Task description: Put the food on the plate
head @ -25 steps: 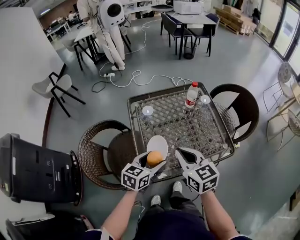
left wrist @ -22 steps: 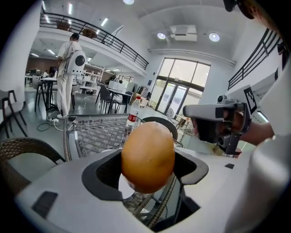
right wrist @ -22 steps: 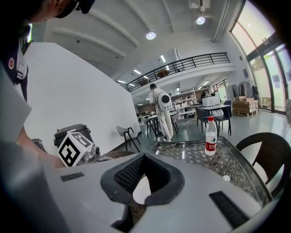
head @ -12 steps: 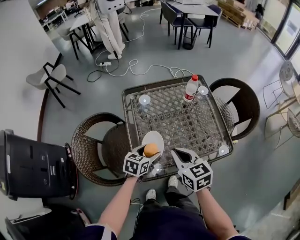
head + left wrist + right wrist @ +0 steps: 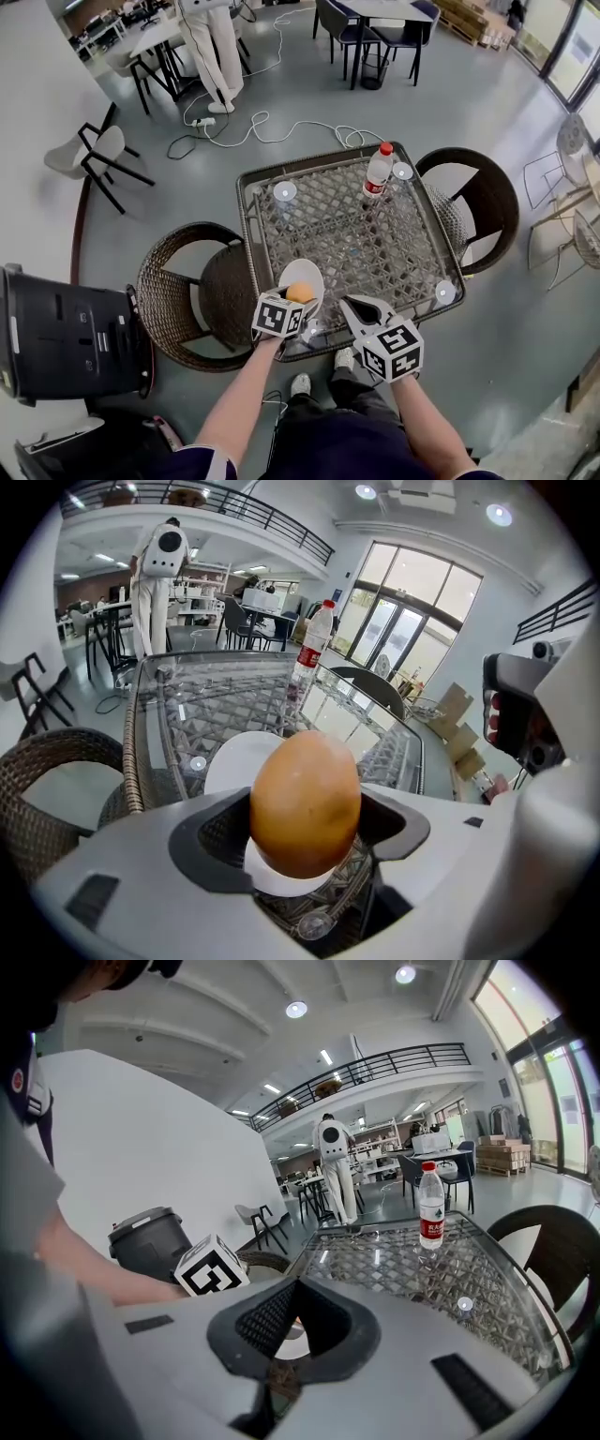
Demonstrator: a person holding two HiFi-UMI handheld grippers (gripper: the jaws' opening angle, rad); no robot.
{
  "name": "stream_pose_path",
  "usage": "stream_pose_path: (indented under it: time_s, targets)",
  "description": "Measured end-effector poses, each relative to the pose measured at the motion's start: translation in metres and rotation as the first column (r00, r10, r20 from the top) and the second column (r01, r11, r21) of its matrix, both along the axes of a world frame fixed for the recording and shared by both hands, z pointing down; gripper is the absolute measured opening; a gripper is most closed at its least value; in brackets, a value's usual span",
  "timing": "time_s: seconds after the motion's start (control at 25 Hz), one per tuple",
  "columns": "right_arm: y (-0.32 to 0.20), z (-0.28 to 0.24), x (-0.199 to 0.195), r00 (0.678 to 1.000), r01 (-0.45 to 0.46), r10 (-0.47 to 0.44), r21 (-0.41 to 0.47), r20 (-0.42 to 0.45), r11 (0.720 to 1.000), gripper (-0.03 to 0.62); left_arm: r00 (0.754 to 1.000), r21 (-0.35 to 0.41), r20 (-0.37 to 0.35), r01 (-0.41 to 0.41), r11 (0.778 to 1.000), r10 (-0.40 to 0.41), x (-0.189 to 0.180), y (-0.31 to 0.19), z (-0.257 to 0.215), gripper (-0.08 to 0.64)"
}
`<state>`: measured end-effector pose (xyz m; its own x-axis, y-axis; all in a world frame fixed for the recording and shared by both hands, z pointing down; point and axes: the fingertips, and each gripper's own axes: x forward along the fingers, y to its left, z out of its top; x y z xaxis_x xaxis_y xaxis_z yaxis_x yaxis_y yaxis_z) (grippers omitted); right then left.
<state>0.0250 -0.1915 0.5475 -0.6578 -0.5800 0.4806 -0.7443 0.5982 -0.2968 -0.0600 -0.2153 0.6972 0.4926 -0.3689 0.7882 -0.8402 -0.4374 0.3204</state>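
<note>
A round orange food item [image 5: 305,803] is clamped between the jaws of my left gripper [image 5: 305,832]. In the head view the food [image 5: 300,292] hangs over the near part of a white plate [image 5: 306,272], with the left gripper [image 5: 296,302] just behind it. The plate [image 5: 239,761] lies at the near left edge of the glass lattice table [image 5: 246,225]. My right gripper [image 5: 357,312] hovers at the table's near edge, to the right of the plate. In its own view the right gripper [image 5: 298,1283] has its jaws closed together with nothing between them.
A water bottle with a red cap [image 5: 377,173] stands at the table's far side. Wicker chairs stand at the left [image 5: 178,300] and right [image 5: 487,202]. A black bin [image 5: 56,337] sits on the floor at left. A person in white [image 5: 211,37] stands far behind.
My left gripper has carried the orange food forward, from the plate's near rim to over the plate. The right gripper stays at the near table edge.
</note>
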Motion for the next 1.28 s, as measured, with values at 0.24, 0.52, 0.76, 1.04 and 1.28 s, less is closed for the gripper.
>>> stream_pose_path:
  time_s: [0.24, 0.52, 0.76, 1.04, 1.28]
  targets:
    - [-0.001, 0.004, 0.005, 1.0, -0.021, 0.021, -0.012, 0.001, 1.0, 0.005, 0.999, -0.034, 0.04, -0.001, 0.999, 0.002, 0.002, -0.004, 0.013, 0.331]
    - [-0.003, 0.01, 0.007, 1.0, -0.029, 0.03, -0.028, 0.005, 0.999, 0.005, 0.998, -0.032, 0.059, 0.014, 0.999, -0.012, 0.002, -0.011, 0.019, 0.331]
    - [-0.008, 0.011, 0.007, 0.999, -0.034, 0.034, -0.034, 0.009, 0.999, 0.005, 0.997, -0.019, 0.072, 0.04, 0.999, -0.038, 0.001, -0.016, 0.022, 0.331]
    - [-0.009, 0.015, 0.012, 0.999, -0.043, 0.044, -0.043, 0.008, 0.998, 0.006, 0.993, 0.012, 0.108, 0.046, 0.999, -0.048, 0.003, -0.019, 0.029, 0.331]
    - [-0.007, 0.013, 0.011, 0.999, -0.046, 0.047, -0.045, 0.015, 0.998, 0.005, 0.994, 0.059, 0.1, 0.038, 0.998, -0.044, 0.002, -0.021, 0.022, 0.333]
